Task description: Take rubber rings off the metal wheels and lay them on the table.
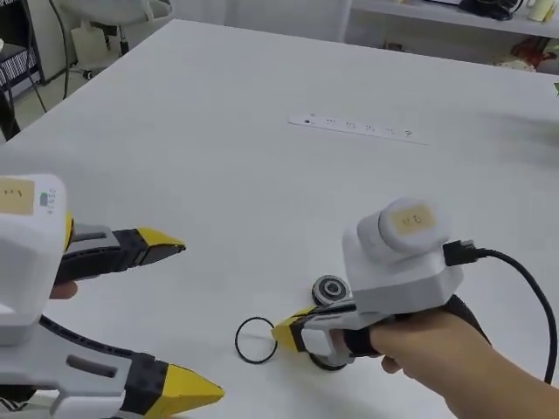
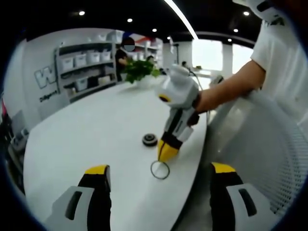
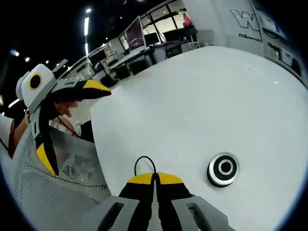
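A: Now, state of the right gripper (image 1: 278, 333)?
B: Closed, with jaws pressed flat together and no gap between them in the right gripper view. Held low over the white table (image 1: 218, 157) in a hand (image 1: 437, 349), with yellow tips aimed toward the left gripper (image 1: 203, 319).
A: And the rubber ring (image 1: 255, 340)?
B: Lying flat on the table, thin and black, off any wheel. Touches the right gripper's tips with its near edge. Cannot tell whether pinched between them or merely resting against them.
A: Metal wheel (image 1: 330, 290)?
B: Sitting flat on the table just beside the right gripper, apart from the ring. Shows a dark outer band, a silver face and a dark hub in the right gripper view.
A: Left gripper, then?
B: Wide open, holding nothing. Hovers above the table near the ring, with yellow-tipped jaws spread far apart and the ring framed between them in the left gripper view.
A: Anything else worth noting?
B: White power strip (image 1: 358, 128) lying well beyond the wheel, toward the far side of the table. Black cable (image 1: 467, 253) plugged into the back of the right gripper and curving off past the hand
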Available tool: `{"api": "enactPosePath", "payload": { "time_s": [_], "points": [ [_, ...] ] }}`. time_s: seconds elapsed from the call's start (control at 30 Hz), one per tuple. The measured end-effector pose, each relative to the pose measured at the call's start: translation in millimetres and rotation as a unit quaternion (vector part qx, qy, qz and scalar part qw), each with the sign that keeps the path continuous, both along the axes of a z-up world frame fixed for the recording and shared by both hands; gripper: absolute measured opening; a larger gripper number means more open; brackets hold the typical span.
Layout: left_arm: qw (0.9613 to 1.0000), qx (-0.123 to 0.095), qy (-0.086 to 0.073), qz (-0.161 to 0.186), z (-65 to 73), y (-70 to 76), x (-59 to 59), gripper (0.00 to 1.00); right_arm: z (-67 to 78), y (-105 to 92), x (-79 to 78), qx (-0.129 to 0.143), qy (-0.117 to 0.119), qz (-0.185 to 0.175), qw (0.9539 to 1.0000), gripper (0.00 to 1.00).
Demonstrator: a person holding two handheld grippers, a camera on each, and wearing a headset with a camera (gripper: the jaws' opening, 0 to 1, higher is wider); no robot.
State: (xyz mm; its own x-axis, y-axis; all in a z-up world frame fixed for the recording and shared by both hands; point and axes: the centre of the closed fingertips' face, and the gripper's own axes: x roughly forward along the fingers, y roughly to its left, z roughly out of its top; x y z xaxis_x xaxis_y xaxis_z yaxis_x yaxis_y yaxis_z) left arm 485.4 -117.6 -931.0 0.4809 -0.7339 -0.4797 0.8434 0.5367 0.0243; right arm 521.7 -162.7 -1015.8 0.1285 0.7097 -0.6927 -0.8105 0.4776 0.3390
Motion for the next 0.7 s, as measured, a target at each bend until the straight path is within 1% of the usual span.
{"api": "enactPosePath", "payload": {
  "time_s": [0.07,0.2,0.37,0.5,0.57,0.63,0.7],
  "points": [
    [1.0,0.0,0.002,-0.001,-0.6,-0.2,-0.4,0.86,-0.8,-0.1,-0.9,-0.002,-0.001,0.003,1.0,0.0],
    [1.0,0.001,0.0,0.002,-0.3,0.7,0.4,0.86,-1.3,-1.3,2.0,-0.007,-0.011,0.004,0.9999,0.0],
    [1.0,-0.003,-0.002,0.006,1.2,1.5,1.6,0.86,-2.3,-2.6,3.8,-0.008,-0.011,0.001,0.9999,0.03],
    [1.0,0.0,-0.002,0.004,0.4,1.2,1.0,0.86,-0.5,-3.5,5.5,-0.007,-0.015,-0.001,0.9999,0.03],
    [1.0,-0.001,-0.001,0.004,0.5,0.9,0.9,0.86,3.1,-4.1,7.3,-0.002,-0.018,-0.004,0.9998,0.03],
    [1.0,-0.002,-0.001,0.004,0.4,0.8,1.1,0.86,9.6,-4.0,9.5,0.009,-0.021,-0.009,0.9997,0.03],
    [1.0,-0.001,-0.001,0.004,0.3,0.7,1.1,0.86,18.1,-1.7,10.5,0.028,-0.021,-0.009,0.9994,0.04]
  ]
}}
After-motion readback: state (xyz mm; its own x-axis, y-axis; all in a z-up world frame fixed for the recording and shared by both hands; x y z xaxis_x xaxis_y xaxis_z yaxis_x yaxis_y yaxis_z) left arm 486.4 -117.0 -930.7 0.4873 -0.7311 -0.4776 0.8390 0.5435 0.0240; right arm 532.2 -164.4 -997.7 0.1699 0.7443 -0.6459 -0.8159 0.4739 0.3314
